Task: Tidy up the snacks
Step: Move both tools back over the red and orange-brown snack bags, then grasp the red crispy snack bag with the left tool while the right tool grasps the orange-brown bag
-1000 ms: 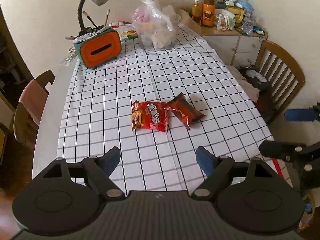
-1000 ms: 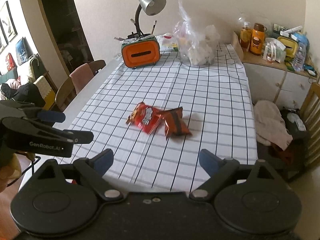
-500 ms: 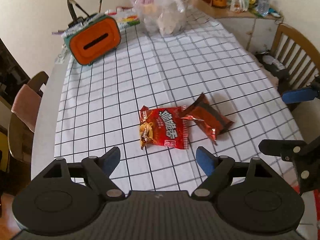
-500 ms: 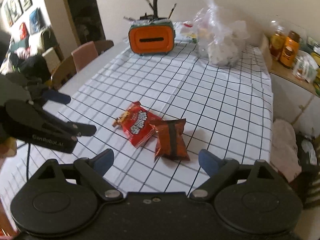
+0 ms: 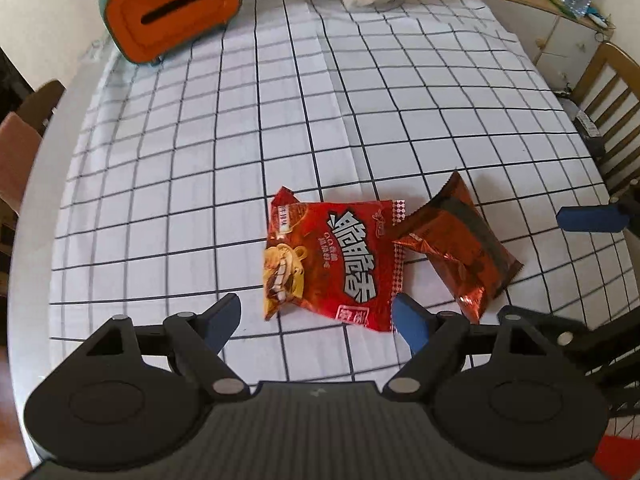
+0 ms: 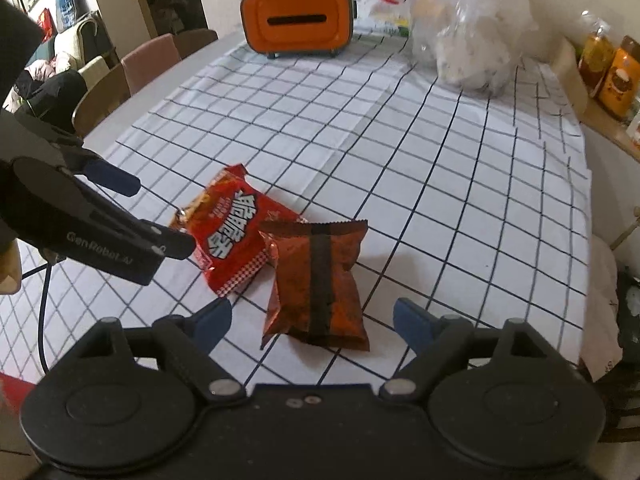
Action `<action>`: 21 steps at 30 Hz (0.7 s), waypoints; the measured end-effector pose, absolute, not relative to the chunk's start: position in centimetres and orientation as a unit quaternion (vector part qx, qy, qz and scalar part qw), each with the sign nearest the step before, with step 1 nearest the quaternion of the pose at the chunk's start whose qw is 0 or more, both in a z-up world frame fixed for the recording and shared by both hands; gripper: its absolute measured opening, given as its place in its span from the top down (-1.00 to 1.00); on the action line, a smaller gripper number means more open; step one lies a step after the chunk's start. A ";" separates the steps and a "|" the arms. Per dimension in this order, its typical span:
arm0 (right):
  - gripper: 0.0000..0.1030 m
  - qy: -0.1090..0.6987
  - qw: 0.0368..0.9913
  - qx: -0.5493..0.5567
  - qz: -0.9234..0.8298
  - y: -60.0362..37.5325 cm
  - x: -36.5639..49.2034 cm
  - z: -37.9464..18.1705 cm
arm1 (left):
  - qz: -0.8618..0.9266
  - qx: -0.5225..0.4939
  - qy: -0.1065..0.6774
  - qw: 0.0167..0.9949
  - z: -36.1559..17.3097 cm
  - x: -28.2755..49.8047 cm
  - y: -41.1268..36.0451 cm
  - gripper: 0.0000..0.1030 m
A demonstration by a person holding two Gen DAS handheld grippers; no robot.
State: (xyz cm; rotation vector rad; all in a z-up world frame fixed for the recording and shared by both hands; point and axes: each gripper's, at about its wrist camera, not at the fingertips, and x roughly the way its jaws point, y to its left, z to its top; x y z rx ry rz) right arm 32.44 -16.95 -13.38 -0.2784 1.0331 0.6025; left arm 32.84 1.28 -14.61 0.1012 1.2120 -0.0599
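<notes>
**Both grippers over the snacks, nothing picked up yet**

I had barely started on the job. Two snack packets lay flat near the middle of the table, on the checked cloth, toward the near edge where I stood. The red packet was face up, and the darker foil packet lay just beside it on the right, its top corner overlapping the red one's edge.

My left gripper hung over the red packet with its jaws wide and nothing between them; the lower edge of the packet sat just ahead of the tips. My right gripper hung over the foil packet, its jaws had just been closing a little but stood wide, and the packet lay between the tips without either pad pressing on it.

So nothing was gripped, lifted or sorted. I could not tell where the packets were meant to go; the clear bag at the far edge seemed a likely spot. Both pick-ups and the putting away were still ahead.
</notes>
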 end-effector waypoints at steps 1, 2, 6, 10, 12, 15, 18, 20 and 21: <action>-0.70 0.486 0.817 -0.131 0.283 -16.8 32.7 -13.7 | -0.028 0.049 0.570 0.820 -15.0 33.2 1.2 -0.61; -0.70 0.486 0.816 -0.132 0.283 -16.7 33.0 -14.1 | -0.027 0.050 0.571 0.819 -15.4 33.5 1.1 -0.61; -0.69 0.491 0.813 -0.129 0.284 -16.3 33.9 -15.4 | -0.028 0.046 0.576 0.816 -16.6 34.5 1.0 -0.61; -0.68 0.488 0.814 -0.134 0.285 -15.9 34.6 -16.4 | -0.024 0.044 0.578 0.815 -17.7 35.4 0.6 -0.61; -0.68 0.489 0.814 -0.132 0.283 -15.8 35.0 -16.9 | -0.022 0.046 0.580 0.813 -18.1 35.7 0.3 -0.61; -0.67 0.493 0.814 -0.127 0.280 -15.7 35.5 -17.7 | -0.015 0.054 0.575 0.816 -18.7 36.1 -0.2 -0.66; -0.65 0.494 0.814 -0.122 0.280 -15.7 35.8 -18.3 | -0.013 0.046 0.571 0.820 -19.0 36.5 -0.2 -0.80; -0.63 0.493 0.816 -0.120 0.278 -15.6 35.9 -18.6 | -0.010 0.041 0.570 0.820 -19.3 36.6 -0.2 -0.86; -0.63 0.493 0.816 -0.120 0.277 -15.6 36.0 -18.8 | -0.008 0.039 0.570 0.821 -19.4 36.6 -0.2 -0.89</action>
